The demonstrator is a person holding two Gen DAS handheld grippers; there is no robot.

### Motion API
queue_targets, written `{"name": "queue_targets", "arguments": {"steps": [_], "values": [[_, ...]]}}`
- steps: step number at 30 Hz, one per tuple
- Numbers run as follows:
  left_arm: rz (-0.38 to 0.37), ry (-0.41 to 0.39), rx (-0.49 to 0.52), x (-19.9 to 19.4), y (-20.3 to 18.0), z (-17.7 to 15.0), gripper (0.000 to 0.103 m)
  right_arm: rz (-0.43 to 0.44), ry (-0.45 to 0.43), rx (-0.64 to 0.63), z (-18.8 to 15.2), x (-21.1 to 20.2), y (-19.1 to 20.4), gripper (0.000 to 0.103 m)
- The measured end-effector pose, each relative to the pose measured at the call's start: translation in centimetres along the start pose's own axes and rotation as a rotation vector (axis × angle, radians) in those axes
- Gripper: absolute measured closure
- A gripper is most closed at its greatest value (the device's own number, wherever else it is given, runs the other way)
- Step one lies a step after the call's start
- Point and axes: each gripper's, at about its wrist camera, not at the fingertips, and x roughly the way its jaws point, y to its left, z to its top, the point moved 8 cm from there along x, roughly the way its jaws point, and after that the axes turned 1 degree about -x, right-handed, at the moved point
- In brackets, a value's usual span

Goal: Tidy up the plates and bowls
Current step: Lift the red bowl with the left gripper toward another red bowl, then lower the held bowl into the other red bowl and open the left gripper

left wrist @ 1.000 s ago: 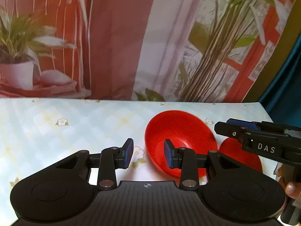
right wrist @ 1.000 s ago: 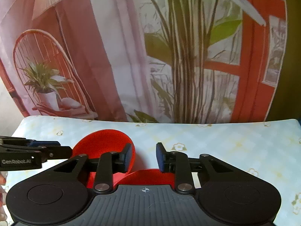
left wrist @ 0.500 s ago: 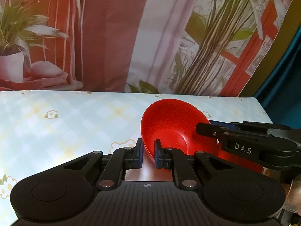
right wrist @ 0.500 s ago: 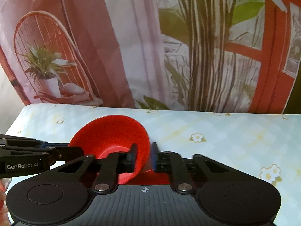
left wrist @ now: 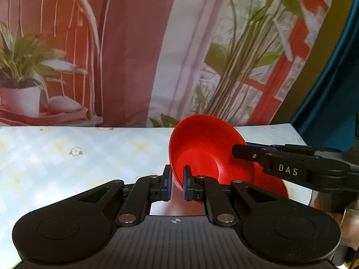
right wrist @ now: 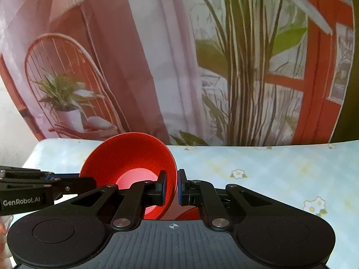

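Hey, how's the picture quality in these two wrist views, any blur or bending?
Left wrist view: the printed backdrop is soft with motion blur, the red bowl sharper. Right wrist view: fisheye bows the table edge; the bowl's floor shows a pale glare.

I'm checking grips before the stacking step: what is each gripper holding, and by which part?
Both hold the same red bowl by its rim: the left gripper pinches the rim's left side, the right gripper its right side.

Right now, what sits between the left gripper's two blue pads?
The rim of the red plastic bowl: the left gripper is shut on it, clearest in the left wrist view. The right gripper pinches the opposite rim.
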Motion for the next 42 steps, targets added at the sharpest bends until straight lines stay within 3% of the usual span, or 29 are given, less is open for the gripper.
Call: {"name": "queue_targets", "arguments": {"steps": [11,23,42], "values": [[0.005,-0.019,0.027,-4.9,-1.6,-1.5,0.092,0.003,-0.021,0.005,-1.0,-5.5,2.0,0.094],[-0.024,0.011,0.024,-6.9,-2.1,-4.9,0.092,0.001,0.005,0.013,-4.4,-9.1,2.9,0.094],[0.005,0.062,-0.02,-6.1,0.8,-8.2,0.092,0.024,0.078,0.023,-8.2,-7.6,5.1,0.094]]}}
